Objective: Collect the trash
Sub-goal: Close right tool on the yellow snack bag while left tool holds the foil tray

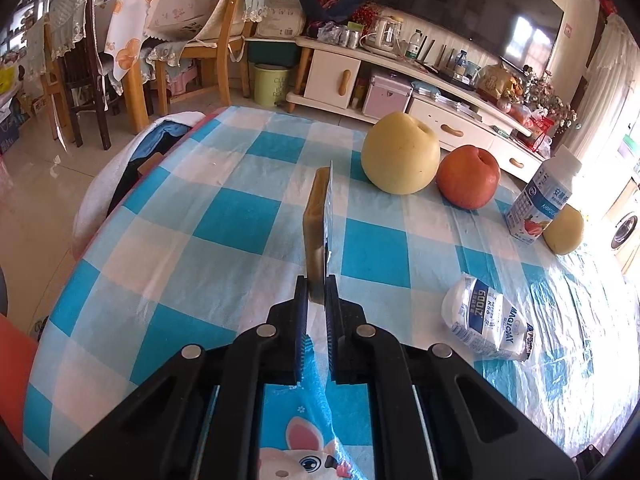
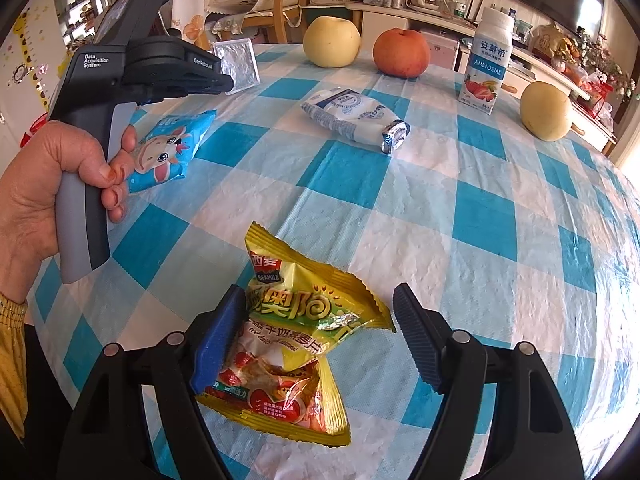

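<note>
My left gripper (image 1: 317,285) is shut on a flat square silver foil packet (image 1: 320,216), held edge-on above the table; the right wrist view shows that packet (image 2: 237,65) face-on at the tip of the left gripper (image 2: 224,82). My right gripper (image 2: 320,300) is open, its fingers on either side of a yellow snack wrapper (image 2: 296,336) lying on the table. A white milk pouch (image 2: 354,118) lies mid-table, also in the left wrist view (image 1: 486,320). A blue cartoon wrapper (image 2: 170,150) lies under the left gripper, also in the left wrist view (image 1: 304,436).
On the blue-and-white checked tablecloth (image 2: 460,208) stand a yellow pear (image 2: 331,42), a red apple (image 2: 401,53), a yogurt bottle (image 2: 486,60) and a second pear (image 2: 546,112). Chairs (image 1: 216,36), a bin (image 1: 271,84) and a TV cabinet (image 1: 400,84) stand beyond the table.
</note>
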Demonstrator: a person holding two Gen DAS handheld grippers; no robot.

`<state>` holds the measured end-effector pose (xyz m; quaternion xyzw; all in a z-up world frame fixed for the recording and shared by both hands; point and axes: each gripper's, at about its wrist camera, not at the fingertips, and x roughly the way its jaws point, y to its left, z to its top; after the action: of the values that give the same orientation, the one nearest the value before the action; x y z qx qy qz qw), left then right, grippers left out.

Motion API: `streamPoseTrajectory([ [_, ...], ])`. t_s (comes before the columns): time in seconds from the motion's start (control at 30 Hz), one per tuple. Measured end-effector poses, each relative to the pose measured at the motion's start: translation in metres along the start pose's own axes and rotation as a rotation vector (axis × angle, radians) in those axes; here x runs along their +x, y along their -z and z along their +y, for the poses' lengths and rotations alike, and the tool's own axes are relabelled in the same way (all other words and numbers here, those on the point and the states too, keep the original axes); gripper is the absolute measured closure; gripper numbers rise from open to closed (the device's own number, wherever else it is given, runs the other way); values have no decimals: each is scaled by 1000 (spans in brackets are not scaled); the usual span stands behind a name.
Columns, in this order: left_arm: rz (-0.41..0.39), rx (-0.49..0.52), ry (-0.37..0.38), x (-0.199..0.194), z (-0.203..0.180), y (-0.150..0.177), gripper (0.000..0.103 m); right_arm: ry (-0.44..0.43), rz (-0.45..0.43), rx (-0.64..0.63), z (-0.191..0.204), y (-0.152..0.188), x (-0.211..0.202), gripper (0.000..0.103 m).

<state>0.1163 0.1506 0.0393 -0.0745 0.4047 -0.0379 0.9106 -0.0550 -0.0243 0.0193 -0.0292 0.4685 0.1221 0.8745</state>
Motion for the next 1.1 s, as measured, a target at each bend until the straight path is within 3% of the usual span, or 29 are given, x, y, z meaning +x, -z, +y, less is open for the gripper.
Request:
streamPoseTrajectory([
  [0.33, -41, -39, 40, -33, 21, 10, 93, -21, -21, 27, -3, -1, -2, 37],
  [0.5, -66, -59, 52, -53, 33, 17, 93, -38, -40, 39, -4, -2, -6, 46],
  [1.1, -128, -121, 87, -114, 70, 43, 93, -141, -133, 122, -1, -7, -30, 52],
])
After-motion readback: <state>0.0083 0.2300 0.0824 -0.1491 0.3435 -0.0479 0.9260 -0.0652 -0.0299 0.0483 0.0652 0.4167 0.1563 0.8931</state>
